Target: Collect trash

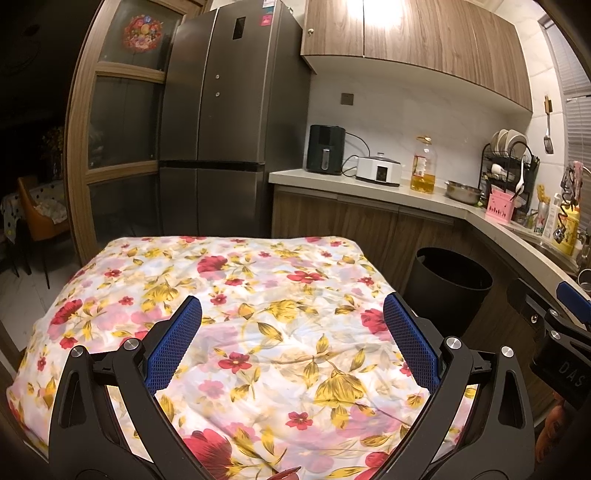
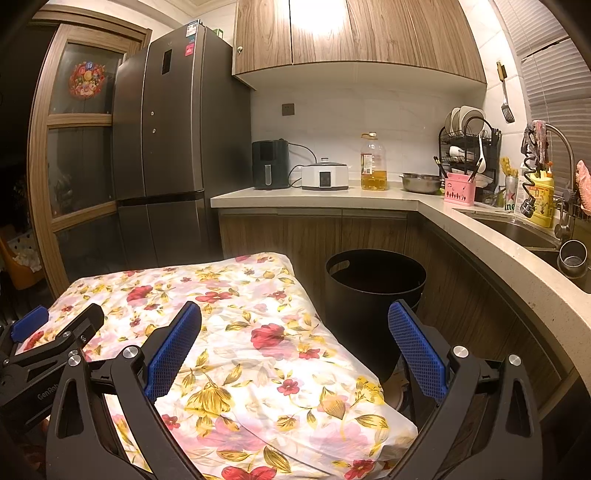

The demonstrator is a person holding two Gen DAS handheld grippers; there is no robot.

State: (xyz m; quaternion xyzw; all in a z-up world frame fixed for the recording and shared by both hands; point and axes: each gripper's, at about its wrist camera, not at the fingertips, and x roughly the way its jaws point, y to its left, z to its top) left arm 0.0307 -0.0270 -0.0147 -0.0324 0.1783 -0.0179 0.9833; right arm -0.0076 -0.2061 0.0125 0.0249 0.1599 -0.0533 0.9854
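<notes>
Warm, yellowish artificial light comes from 12 o'clock, where glare burns out a patch of the upper cabinets (image 1: 373,14) in both views. The floral cloth (image 1: 236,302) is bright and sharp. The doorway (image 1: 33,147) at 9 o'clock is dim. Fisheye bending and black vignetting mark all corners.

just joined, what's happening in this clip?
A person holds two grippers over a table covered by a floral cloth, in a kitchen. Left gripper and right gripper are both open and hold nothing. No trash shows on the cloth in either view. A black bin stands on the floor to the right of the table, by the counter cabinets; what lies inside it can't be made out. So either collecting is done or it hasn't begun.
</notes>
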